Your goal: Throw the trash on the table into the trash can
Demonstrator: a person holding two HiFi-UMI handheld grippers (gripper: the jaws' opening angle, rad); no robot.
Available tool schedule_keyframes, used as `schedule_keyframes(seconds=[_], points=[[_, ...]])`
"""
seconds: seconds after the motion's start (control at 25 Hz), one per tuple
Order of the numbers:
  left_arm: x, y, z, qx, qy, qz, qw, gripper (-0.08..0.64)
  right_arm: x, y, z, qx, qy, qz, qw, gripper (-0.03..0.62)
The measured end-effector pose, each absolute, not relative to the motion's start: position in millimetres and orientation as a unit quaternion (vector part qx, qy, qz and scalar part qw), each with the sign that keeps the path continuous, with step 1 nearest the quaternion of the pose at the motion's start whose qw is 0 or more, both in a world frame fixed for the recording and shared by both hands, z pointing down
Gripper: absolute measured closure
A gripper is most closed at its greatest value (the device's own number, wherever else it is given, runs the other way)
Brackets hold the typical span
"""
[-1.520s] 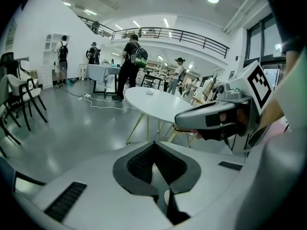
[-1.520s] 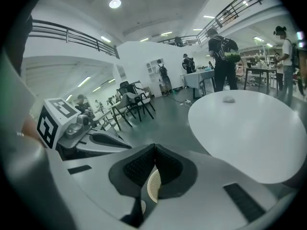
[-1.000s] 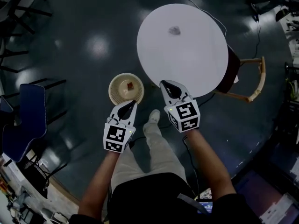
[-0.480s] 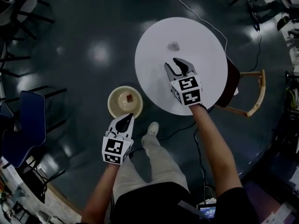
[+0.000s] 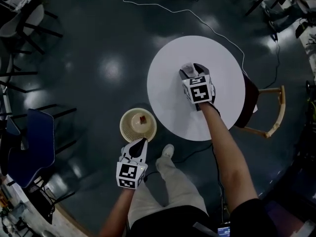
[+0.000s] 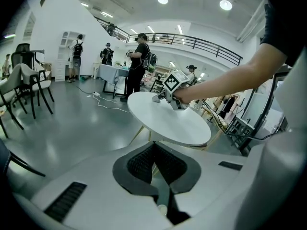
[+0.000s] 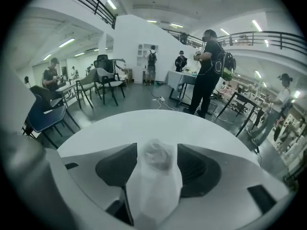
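A crumpled piece of white trash (image 5: pixel 186 68) lies on the round white table (image 5: pixel 168 98). My right gripper (image 5: pixel 190 69) reaches over it. Its jaws are opening, and the trash (image 7: pixel 155 174) stands between them with nothing gripping it. The cream ribbed trash can (image 5: pixel 129 128) stands on the floor at the table's near left, with a small brown thing (image 5: pixel 142 119) inside. Just behind the can hangs my left gripper (image 5: pixel 141 142), shut and empty. In the left gripper view, the left gripper (image 6: pixel 154 161) points toward the table (image 6: pixel 168 121).
A wooden-framed chair (image 5: pixel 270 102) is tucked at the table's right. A blue chair (image 5: pixel 32 142) and dark chairs (image 5: pixel 19 14) stand at the left. A white cable (image 5: pixel 163 6) runs over the floor beyond the table. Several people (image 7: pixel 208 71) stand farther off.
My right gripper went from near my body out over the table to the trash, and its jaws opened. The left gripper stayed shut beside the trash can.
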State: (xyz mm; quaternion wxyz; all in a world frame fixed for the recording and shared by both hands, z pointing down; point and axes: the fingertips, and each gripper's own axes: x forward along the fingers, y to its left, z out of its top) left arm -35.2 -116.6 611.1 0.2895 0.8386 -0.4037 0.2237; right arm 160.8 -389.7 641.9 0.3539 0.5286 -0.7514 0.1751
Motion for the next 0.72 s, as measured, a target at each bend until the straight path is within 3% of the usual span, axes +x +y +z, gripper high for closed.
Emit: schedule_keyframes(seconds=[0.36, 0.44, 0.52, 0.72], points=[[-41.7, -124.7, 616.3, 0.837, -0.405, 0.234, 0.285, 0.545, 172.1, -396.7, 653.1, 0.531, -0.745, 0.213, 0.341, 0.348], [-45.9, -127.0, 613.7, 0.836, -0.406, 0.234, 0.285, 0.545, 166.8, -395.6, 651.8, 0.528, -0.745, 0.215, 0.346, 0.388], [-48.4, -127.6, 609.8, 0.837, -0.408, 0.231, 0.283, 0.545, 161.2, -392.1, 649.7, 0.528, -0.744, 0.207, 0.355, 0.47], [-48.8, -121.0, 604.4, 0.839, -0.407, 0.224, 0.283, 0.545, 146.4, -373.3, 640.1, 0.517, -0.754, 0.196, 0.354, 0.497]])
